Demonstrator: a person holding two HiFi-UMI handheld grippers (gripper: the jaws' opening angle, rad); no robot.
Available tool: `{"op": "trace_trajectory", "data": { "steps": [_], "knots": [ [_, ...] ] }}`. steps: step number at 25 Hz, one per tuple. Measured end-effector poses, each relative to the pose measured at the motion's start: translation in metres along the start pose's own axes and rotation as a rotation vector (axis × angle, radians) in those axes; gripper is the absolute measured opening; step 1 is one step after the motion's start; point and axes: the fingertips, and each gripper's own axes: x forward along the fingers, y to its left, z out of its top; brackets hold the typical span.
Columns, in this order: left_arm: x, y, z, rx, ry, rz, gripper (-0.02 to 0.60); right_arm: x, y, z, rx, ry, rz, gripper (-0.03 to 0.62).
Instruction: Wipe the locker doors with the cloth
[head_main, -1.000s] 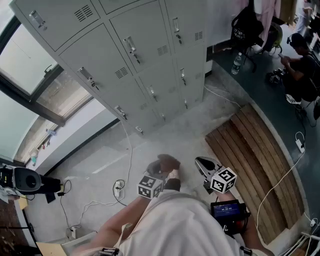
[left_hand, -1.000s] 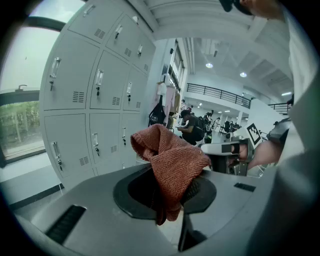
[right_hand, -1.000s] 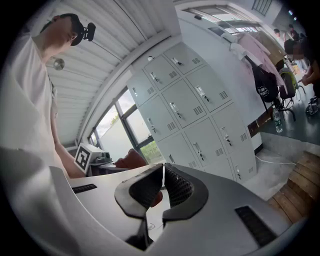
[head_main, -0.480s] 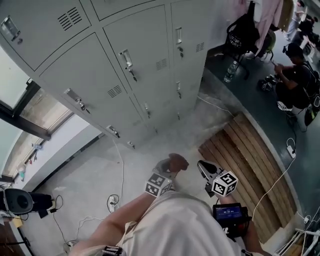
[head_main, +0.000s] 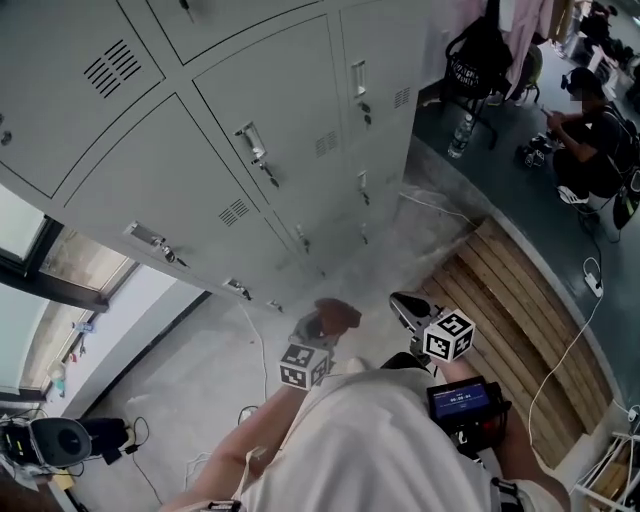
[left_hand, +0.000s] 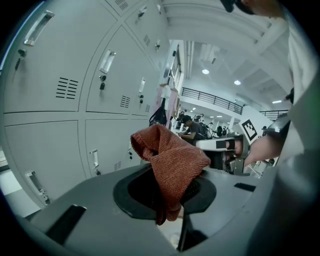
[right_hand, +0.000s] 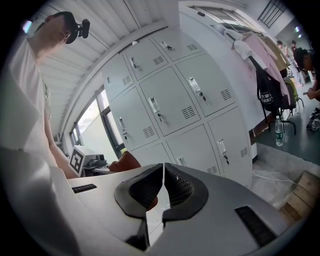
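Locker doors (head_main: 270, 120) closer; left gripper (left_hand: 167, 192) pinches cloth (left_hand: 170, 155), right gripper (right_hand: 164, 192) closed

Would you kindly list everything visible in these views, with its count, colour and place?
lockers: one bank of many doors, light grey, ahead of the person
cloth: one, rust-red, bunched in the left gripper
wooden slats: one platform, brown, on the floor to the right
bottle: one, clear, on the dark floor past the lockers' end
backpack: one, black, just beyond the bottle
cables: several, white, trailing over the floor
seated person: one, dark clothes, far right
left gripper: one, grey, shut on the cloth
right gripper: one, grey, fingers together, nothing between them
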Motion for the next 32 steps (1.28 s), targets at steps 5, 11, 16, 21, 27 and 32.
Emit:
{"op": "trace_trajectory", "data": {
  "steps": [5,11,16,21,27,32],
  "knots": [
    [-0.127,0.089,-0.065,-0.046,0.006,0.057,0.077,0.091,0.121,-0.066,-0.011,0.026,0.054,0.02],
    [-0.191,0.16,-0.091,-0.102,0.009,0.176,0.077,0.156,0.187,-0.092,-0.013,0.048,0.152,0.02],
    [-0.176,0.188,-0.079,-0.193,0.004,0.284,0.077,0.175,0.168,-0.065,-0.027,0.062,0.226,0.02],
    [-0.154,0.21,-0.076,-0.302,0.008,0.41,0.077,0.188,0.135,-0.048,-0.011,0.081,0.298,0.02],
    [-0.151,0.24,-0.065,-0.379,-0.031,0.522,0.078,0.198,0.115,-0.049,0.021,0.12,0.333,0.02],
    [-0.158,0.297,-0.031,-0.314,-0.048,0.634,0.077,0.207,0.108,-0.059,0.036,0.165,0.316,0.02]
  ]
}}
